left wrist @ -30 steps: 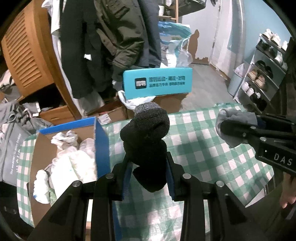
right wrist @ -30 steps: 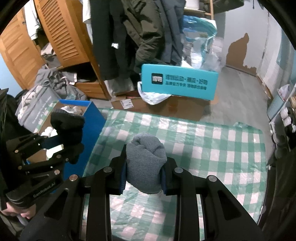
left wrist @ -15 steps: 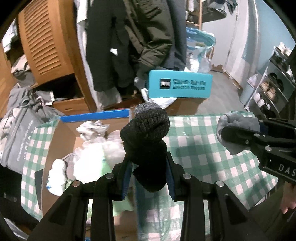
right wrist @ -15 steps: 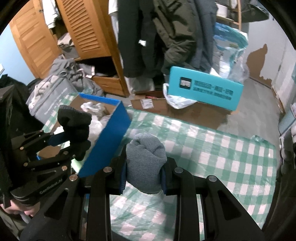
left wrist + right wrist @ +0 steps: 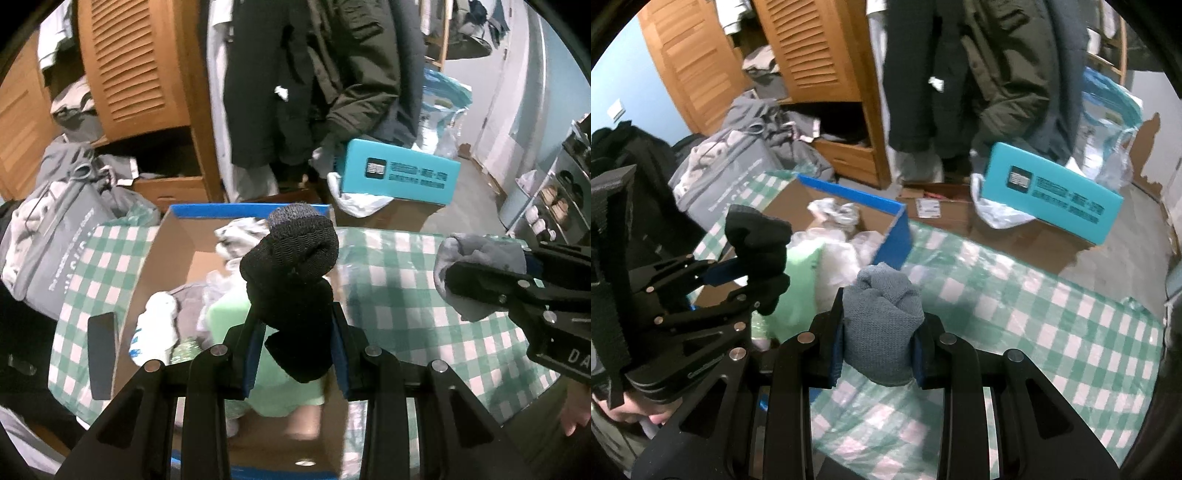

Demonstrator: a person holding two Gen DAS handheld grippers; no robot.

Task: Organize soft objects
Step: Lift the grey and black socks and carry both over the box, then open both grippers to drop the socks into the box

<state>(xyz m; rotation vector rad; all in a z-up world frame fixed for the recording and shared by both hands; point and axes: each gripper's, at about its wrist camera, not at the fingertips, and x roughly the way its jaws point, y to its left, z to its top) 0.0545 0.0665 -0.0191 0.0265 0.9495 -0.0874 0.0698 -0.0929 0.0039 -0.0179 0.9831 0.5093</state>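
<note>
My left gripper point(image 5: 295, 325) is shut on a rolled black sock point(image 5: 291, 277) and holds it above the open cardboard box with blue rim point(image 5: 251, 211). The box holds several white and pale-green soft items point(image 5: 159, 314). My right gripper point(image 5: 879, 332) is shut on a rolled grey sock point(image 5: 882, 325) above the green-checked tablecloth point(image 5: 1034, 314), just right of the box point(image 5: 890, 236). The right gripper and grey sock point(image 5: 476, 254) show at the right in the left wrist view. The left gripper and black sock point(image 5: 757, 236) show at the left in the right wrist view.
A teal box point(image 5: 399, 175) sits on cardboard on the floor beyond the table. Dark coats point(image 5: 332, 74) hang behind it beside a wooden louvred wardrobe point(image 5: 133, 66). A grey bag point(image 5: 55, 236) lies at the table's left. A shoe rack point(image 5: 554, 192) stands at the right.
Both grippers have moved left with their socks. The left gripper now hangs over the box's inside instead of over the cloth beside it. The right gripper is closer to the box.
</note>
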